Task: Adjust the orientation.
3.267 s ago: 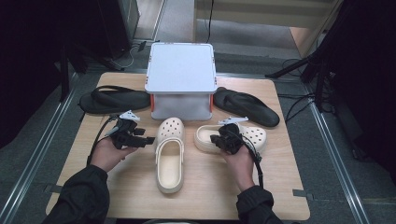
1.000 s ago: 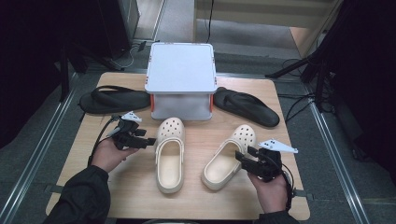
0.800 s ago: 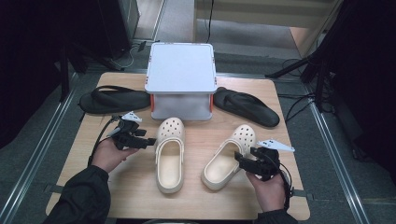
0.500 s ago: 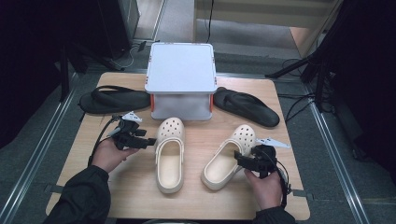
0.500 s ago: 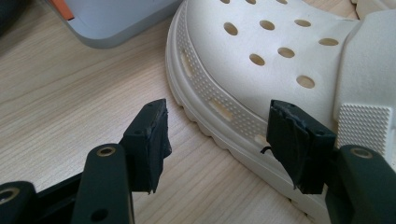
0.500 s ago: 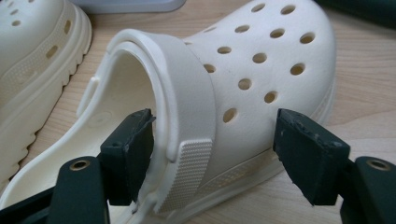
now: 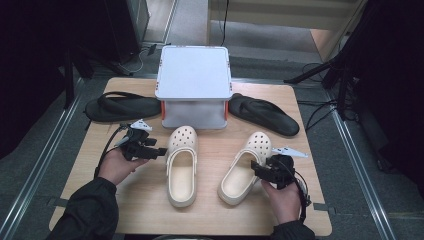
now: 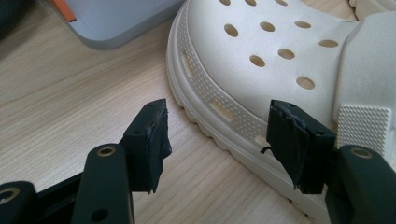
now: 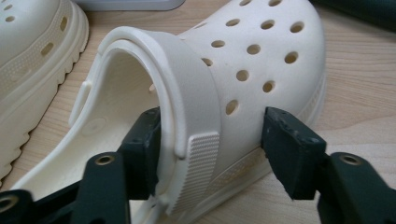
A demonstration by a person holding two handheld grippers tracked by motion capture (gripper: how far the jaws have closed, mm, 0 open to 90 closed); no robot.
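Here, several parts are cut off or hidden. In the left gripper view, the left clog shows its toe and side only; the heel end runs out of frame. The box appears as one grey corner w/ an orange clip at the top edge. In the right gripper view, the right clog fills the centre; its heel end is cut off at the bottom, and the sole is hidden against the desk. In the high view, the box covers the inner ends of both sandals, and the person's forearms leave the frame at the bottom.

Count, high view: 2 cream clogs, 2 black sandals, 1 box, 2 grippers.

Positions: left clog lies near desk centre, toe toward the box. Right clog lies to its right, toe angled up-right, apart from the first. Left sandal and right sandal flank the box.

Left gripper: jaws spread, pinching nothing. One jaw sits over bare desk, the other over the left clog's sole edge; contact can't be confirmed.

Right gripper: jaws spread wide, one inside the right clog's opening, one outside its side wall; strap and wall stand between them. They have just closed a little. A gap shows at the outer jaw, so no firm pinch.
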